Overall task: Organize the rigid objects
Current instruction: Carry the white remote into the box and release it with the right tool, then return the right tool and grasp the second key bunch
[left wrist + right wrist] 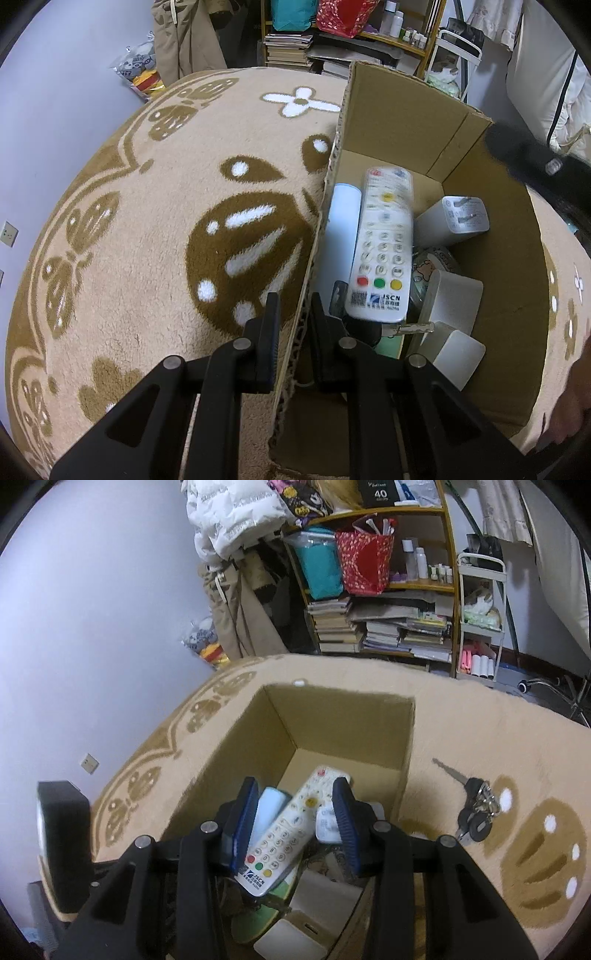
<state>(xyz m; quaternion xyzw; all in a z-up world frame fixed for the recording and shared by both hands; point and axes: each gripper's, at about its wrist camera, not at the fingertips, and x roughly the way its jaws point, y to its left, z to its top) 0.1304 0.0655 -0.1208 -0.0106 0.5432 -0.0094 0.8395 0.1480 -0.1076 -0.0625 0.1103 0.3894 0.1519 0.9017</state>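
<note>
An open cardboard box (395, 122) (332, 720) stands on a beige patterned carpet. In it lie a white remote control (382, 251) (291, 827), a white plug adapter (452, 219), white blocks (450, 299) and a pale blue-topped white item (341, 221). My left gripper (293, 314) is shut on the box's left wall, one finger outside, one inside. My right gripper (295, 805) is open above the box, its blue-padded fingers either side of the remote, which lies below them. A bunch of keys (474, 812) lies on the carpet right of the box.
The carpet (166, 221) spreads left of the box. Behind it stand a shelf with books, a red bag (364, 561) and bottles, a white trolley (480, 616), hanging clothes and a pale wall. A black device (62, 842) sits at the left edge.
</note>
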